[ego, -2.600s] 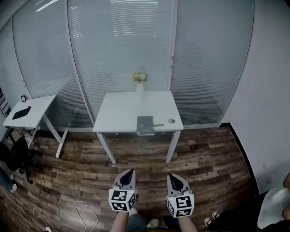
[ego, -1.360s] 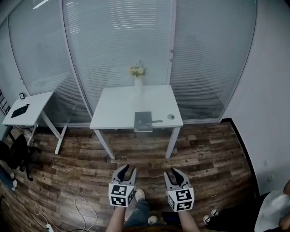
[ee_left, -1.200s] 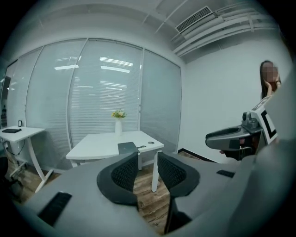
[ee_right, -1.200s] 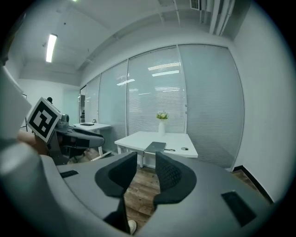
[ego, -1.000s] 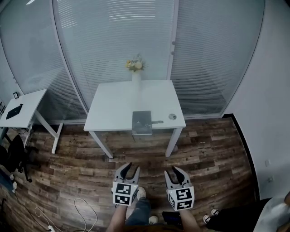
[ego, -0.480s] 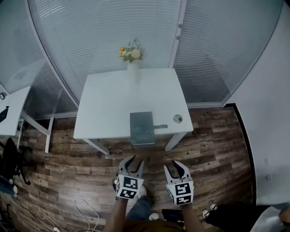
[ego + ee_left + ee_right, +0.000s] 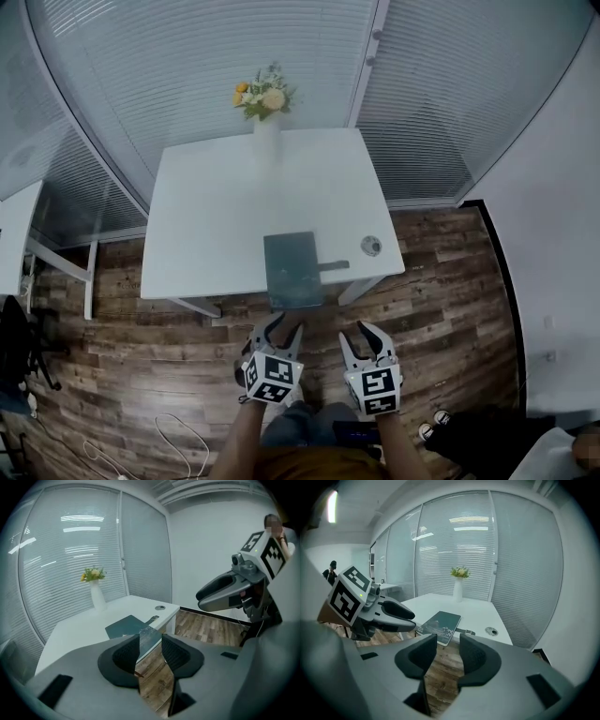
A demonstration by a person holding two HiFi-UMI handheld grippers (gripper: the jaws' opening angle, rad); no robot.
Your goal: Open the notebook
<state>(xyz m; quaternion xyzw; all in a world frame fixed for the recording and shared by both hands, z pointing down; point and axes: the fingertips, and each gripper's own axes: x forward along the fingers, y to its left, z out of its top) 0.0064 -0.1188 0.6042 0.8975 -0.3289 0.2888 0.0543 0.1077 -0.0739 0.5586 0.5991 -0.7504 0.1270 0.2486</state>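
A closed dark grey-green notebook [image 7: 292,267] lies at the front edge of the white table [image 7: 216,216], its strap [image 7: 335,265] sticking out to the right. Both grippers hover over the wooden floor just short of that edge, apart from the notebook. My left gripper [image 7: 279,326] points at the notebook's near end, its jaws opening with nothing between them. To its right, my right gripper [image 7: 364,335] is opening too and holds nothing. The notebook [image 7: 127,625] lies ahead of the left gripper [image 7: 150,644]; it [image 7: 440,620] also lies ahead of the right gripper [image 7: 447,641].
A white vase with flowers [image 7: 264,103] stands at the table's far edge. A small round fitting [image 7: 371,246] sits right of the notebook. Glass walls with blinds [image 7: 187,66] stand behind the table. Another white desk [image 7: 14,234] is at the left. Someone's shoes [image 7: 436,424] show at lower right.
The table has come much closer and now fills the middle of the head view. Both grippers have moved forward up to its front edge, and their jaws have spread wider.
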